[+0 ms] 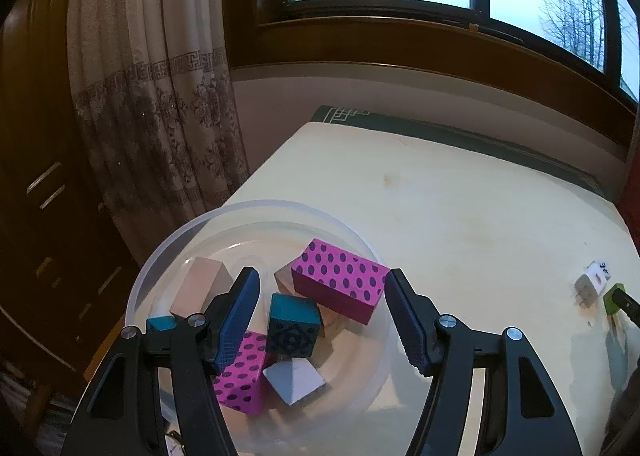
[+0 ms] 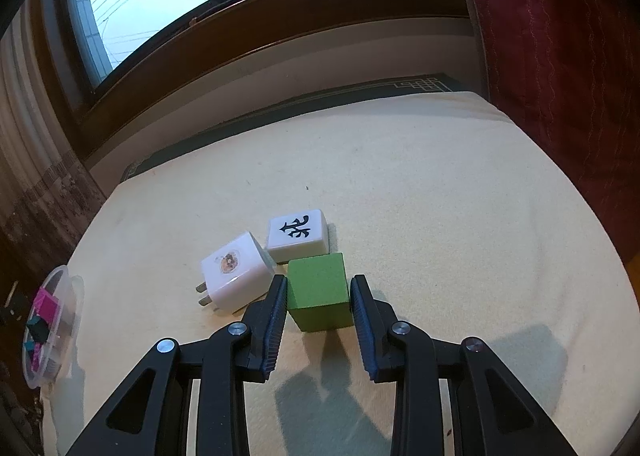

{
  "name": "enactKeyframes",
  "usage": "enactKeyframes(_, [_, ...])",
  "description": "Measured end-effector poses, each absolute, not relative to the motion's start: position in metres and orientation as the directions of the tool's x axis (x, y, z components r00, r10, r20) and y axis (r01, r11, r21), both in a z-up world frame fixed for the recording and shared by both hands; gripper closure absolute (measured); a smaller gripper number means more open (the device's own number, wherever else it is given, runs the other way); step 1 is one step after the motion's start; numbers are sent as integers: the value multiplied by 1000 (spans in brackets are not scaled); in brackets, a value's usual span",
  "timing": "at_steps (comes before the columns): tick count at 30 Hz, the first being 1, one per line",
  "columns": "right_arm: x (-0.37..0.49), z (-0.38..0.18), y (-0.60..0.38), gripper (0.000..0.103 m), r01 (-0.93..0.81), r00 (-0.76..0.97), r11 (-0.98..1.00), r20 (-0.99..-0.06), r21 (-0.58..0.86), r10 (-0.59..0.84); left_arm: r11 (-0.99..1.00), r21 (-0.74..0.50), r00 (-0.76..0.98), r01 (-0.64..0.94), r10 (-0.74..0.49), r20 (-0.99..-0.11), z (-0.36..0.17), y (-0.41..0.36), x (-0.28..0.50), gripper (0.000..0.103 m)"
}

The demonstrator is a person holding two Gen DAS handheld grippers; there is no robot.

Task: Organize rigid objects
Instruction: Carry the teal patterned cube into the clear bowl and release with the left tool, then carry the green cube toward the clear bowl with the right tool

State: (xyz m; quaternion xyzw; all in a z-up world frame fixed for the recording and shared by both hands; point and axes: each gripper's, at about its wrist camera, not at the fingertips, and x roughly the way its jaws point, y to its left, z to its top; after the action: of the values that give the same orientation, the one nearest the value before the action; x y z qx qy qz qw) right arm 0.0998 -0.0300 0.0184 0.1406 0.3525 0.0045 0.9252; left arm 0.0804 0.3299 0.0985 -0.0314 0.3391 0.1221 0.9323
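Observation:
My left gripper [image 1: 322, 284] hangs open over a clear plastic bowl [image 1: 168, 252], nothing between its fingers. In the bowl lie two pink dotted blocks [image 1: 340, 280], a teal patterned cube [image 1: 294, 324], a beige block [image 1: 202, 284] and a grey-white block [image 1: 294, 380]. My right gripper [image 2: 319, 281] has its pads pressed against both sides of a green cube [image 2: 318, 290] low over the cream cloth. Right behind the cube lie a white mahjong tile [image 2: 298, 234] and a white plug adapter [image 2: 236, 272].
The cream-covered table [image 2: 440, 196] stretches wide behind and to the right of the cube. The bowl [image 2: 52, 328] stands at the table's left edge. A window wall runs behind, a red curtain [image 2: 560, 56] hangs at the right, and a patterned curtain [image 1: 152, 96] at the left.

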Motion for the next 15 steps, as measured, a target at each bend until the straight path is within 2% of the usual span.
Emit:
enactKeyframes(6, [98, 21, -31, 70, 75, 746, 941, -645, 330, 167, 967, 16, 738, -253, 204, -644, 97, 336, 78, 37])
enactKeyframes(15, [84, 32, 0, 71, 14, 752, 940, -623, 340, 214, 963, -7, 731, -270, 200, -653, 93, 354, 70, 37])
